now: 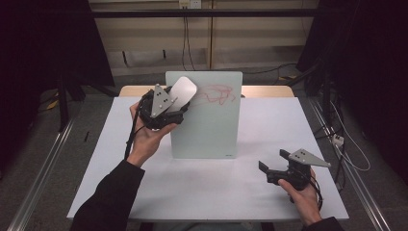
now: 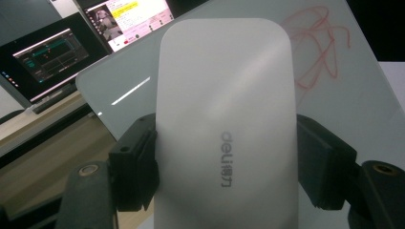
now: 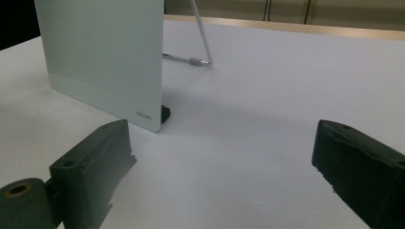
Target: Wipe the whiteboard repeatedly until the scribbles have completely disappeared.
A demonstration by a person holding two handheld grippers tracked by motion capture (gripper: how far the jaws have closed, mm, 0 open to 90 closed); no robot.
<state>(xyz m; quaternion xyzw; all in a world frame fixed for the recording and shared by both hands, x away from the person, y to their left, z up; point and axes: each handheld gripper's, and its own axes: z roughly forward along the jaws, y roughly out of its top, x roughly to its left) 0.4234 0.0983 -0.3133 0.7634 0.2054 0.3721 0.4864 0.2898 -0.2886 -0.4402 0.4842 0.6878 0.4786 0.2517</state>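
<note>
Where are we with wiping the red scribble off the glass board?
Done: the left claw is shut on the white eraser, raised to the board. In hand: bringing it to the red scribble, which looks unwiped. Left: all the erasing. The right claw sits open.

A pale green frosted-glass upright board (image 1: 207,120) carries a red scribbled tangle (image 1: 219,94). The smooth white rounded eraser block (image 2: 224,124) bears grey lettering. Both black jaws sit over a white tabletop (image 1: 202,187).
</note>
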